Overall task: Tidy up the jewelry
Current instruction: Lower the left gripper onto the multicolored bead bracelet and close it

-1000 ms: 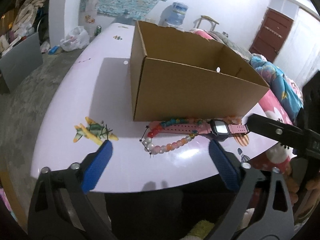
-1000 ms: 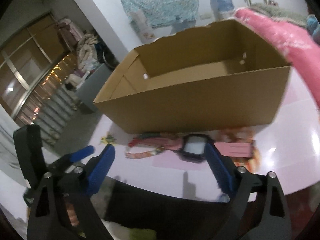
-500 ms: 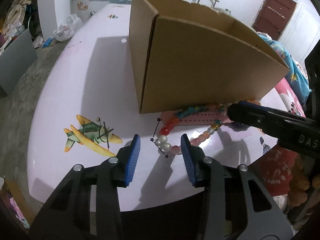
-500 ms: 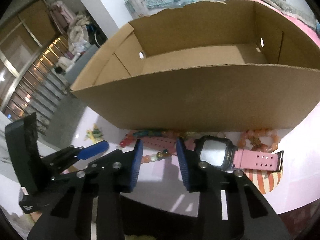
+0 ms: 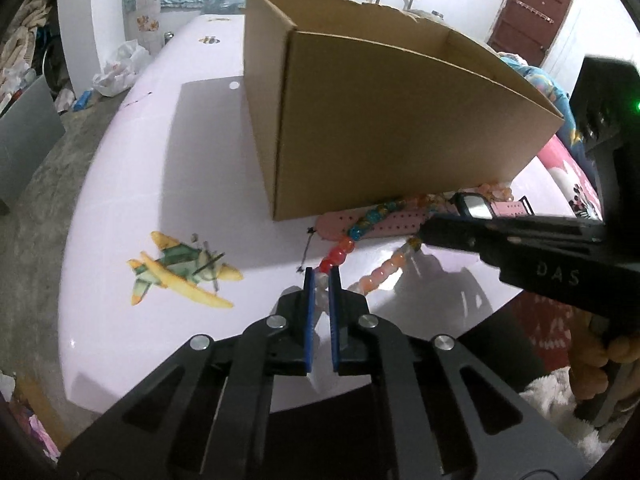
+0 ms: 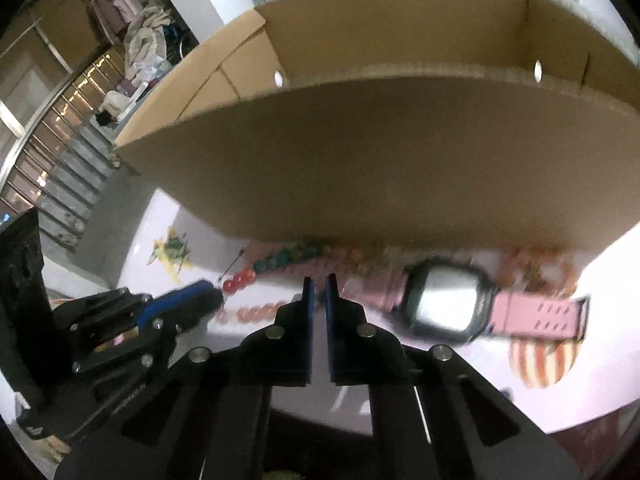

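Observation:
A beaded bracelet [image 5: 362,236] of red, blue and orange beads lies on the white table [image 5: 168,184] in front of an open cardboard box [image 5: 384,120]. My left gripper [image 5: 321,276] is shut on the bracelet's near end, at its pale beads. A pink watch [image 6: 444,304] with a dark face lies beside the bracelet. My right gripper [image 6: 319,285] is nearly shut over the watch's left strap and the beads [image 6: 240,280]; whether it grips anything is unclear. The box [image 6: 380,168] stands right behind.
An aeroplane sticker [image 5: 180,272] and a striped ball sticker [image 6: 540,364] are on the table top. The right gripper's body [image 5: 520,252] crosses the left wrist view. A pink bed [image 5: 568,168] is at the right; floor clutter [image 5: 116,68] lies far left.
Both grippers moved forward and down toward the jewelry and closed from wide open. The left one has closed on the bracelet's near end.

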`<act>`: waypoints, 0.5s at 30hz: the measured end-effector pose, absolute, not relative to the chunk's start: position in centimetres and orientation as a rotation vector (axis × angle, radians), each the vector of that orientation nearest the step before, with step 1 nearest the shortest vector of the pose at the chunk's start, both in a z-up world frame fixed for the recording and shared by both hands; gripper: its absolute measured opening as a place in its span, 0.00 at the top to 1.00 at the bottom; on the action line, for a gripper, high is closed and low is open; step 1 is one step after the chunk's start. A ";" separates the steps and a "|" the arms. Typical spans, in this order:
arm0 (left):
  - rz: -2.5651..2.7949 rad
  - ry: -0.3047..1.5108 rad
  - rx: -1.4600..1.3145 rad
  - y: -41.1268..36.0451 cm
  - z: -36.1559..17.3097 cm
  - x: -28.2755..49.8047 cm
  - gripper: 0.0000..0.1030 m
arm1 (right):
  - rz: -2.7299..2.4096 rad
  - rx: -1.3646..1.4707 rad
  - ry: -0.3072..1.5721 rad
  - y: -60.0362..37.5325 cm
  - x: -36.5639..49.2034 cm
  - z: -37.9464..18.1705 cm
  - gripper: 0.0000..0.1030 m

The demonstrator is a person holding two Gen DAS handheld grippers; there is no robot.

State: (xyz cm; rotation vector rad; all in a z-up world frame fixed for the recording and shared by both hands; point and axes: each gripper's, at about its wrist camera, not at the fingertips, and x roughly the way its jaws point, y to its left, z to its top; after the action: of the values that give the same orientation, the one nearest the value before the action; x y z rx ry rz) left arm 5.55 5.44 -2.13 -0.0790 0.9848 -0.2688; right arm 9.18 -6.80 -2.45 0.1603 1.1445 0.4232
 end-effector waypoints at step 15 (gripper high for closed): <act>-0.222 1.016 -0.115 7.3 -2.4 6.0 0.80 | 0.409 0.095 1.098 -6.1 10.3 -2.1 0.75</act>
State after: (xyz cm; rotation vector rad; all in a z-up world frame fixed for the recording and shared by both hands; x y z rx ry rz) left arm 6.05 7.31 -2.41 -0.1148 1.0157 -0.2216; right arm 10.34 -6.11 -2.08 0.0952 1.0977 0.4093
